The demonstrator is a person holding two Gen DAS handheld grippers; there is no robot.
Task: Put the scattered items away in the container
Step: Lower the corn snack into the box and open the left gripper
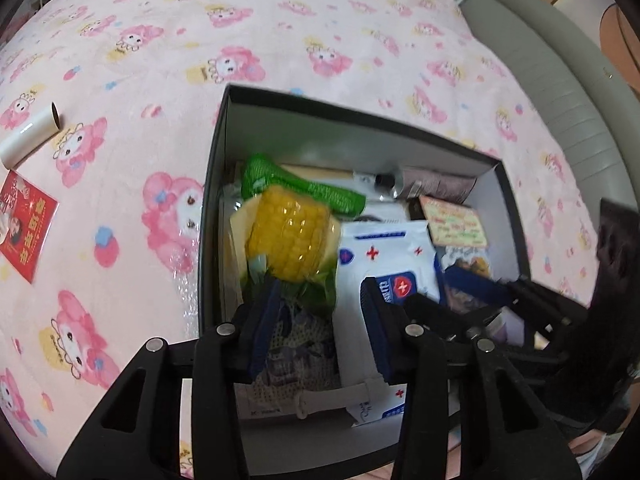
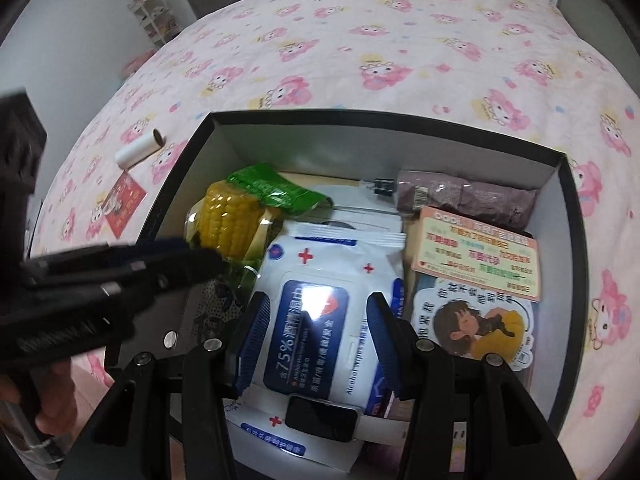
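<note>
One dark box (image 2: pixel 560 200) sits on the pink cartoon-print blanket (image 2: pixel 400 40), filling the middle of both views. Inside I count one vacuum-packed corn cob (image 2: pixel 228 216) at the upper left of the box, its long axis running from lower left to upper right with the green end of its wrapper toward the far wall; one white pack of alcohol wipes (image 2: pixel 320 320) in the centre, lying flat with its length running toward the camera; one watch (image 2: pixel 320 418) across the pack's near end; one brown packet (image 2: pixel 464 196) along the far wall; and one card with a cartoon girl (image 2: pixel 476 320) at the right.

Two things lie out on the blanket at the left of the frame, well apart from the box: one white roll (image 1: pixel 28 136), its open end pointing upper right, and one red card (image 1: pixel 24 228) just below it.

The left gripper (image 1: pixel 320 312) hovers over the box's near left part, jaws apart and empty. The right gripper (image 2: pixel 316 332) hangs above the wipes, jaws also apart, holding nothing.
</note>
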